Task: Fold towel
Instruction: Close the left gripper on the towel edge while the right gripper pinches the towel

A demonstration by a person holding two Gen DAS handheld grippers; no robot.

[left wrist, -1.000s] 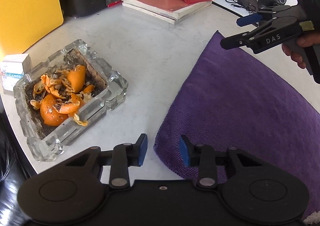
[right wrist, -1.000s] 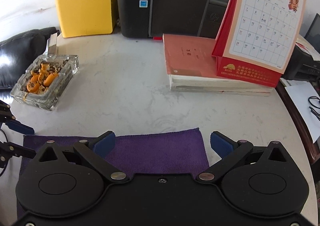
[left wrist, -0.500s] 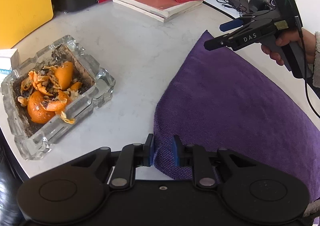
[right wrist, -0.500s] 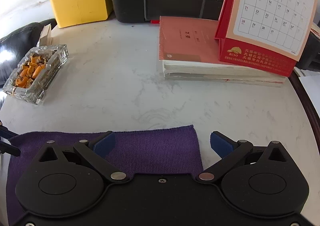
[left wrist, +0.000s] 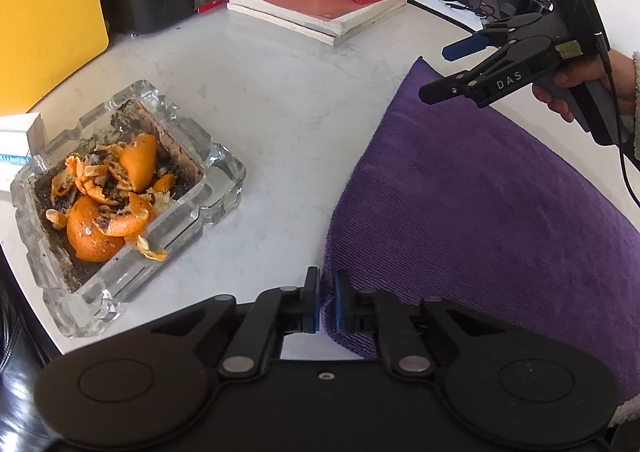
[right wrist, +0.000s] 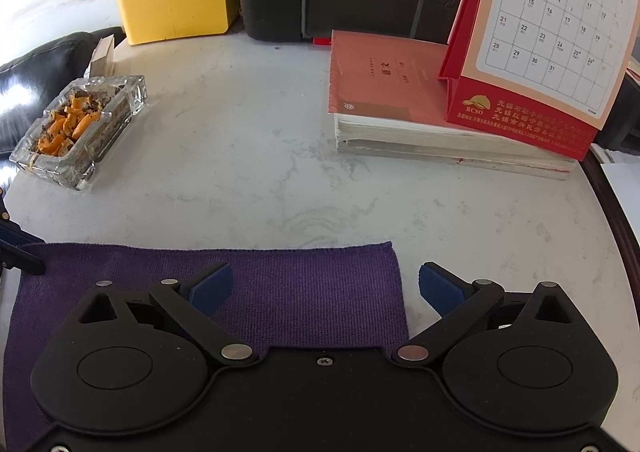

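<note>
1. The left hand-held gripper (left wrist: pixel 328 306) is clamped on the near left corner of the purple towel (left wrist: pixel 480 220); in the left wrist view its blue pads (left wrist: pixel 316 308) pinch the hem at about 6 o'clock, with cloth bunched between them.
2. The right hand-held gripper (right wrist: pixel 324 288) has its jaws wide and just beginning to close. In its own view the towel's right-hand edge lies between them, left pad over the cloth, right pad over bare counter (right wrist: pixel 280 156), and neither presses on the fabric.
3. The towel lies flat on the counter, spread from 6 o'clock out to 3 o'clock in the left wrist view, its far corner reaching up near 1 o'clock under the right hand-held gripper.
4. How will it handle? It looks like ribbed microfibre: light, soft, fully limp. I expect it to drape and sag between any two held points, and its nap should give the pads good purchase, so slipping seems unlikely.
5. Best hold, to my eye: the corners, right at the hem, where the cloth is doubled. The left side has one; the right wants the matching corner on its own edge.
6. One hazard: the glass ashtray (left wrist: pixel 120 204) full of orange peel (left wrist: pixel 108 204) sits at 9 o'clock, near the left grip.
</note>
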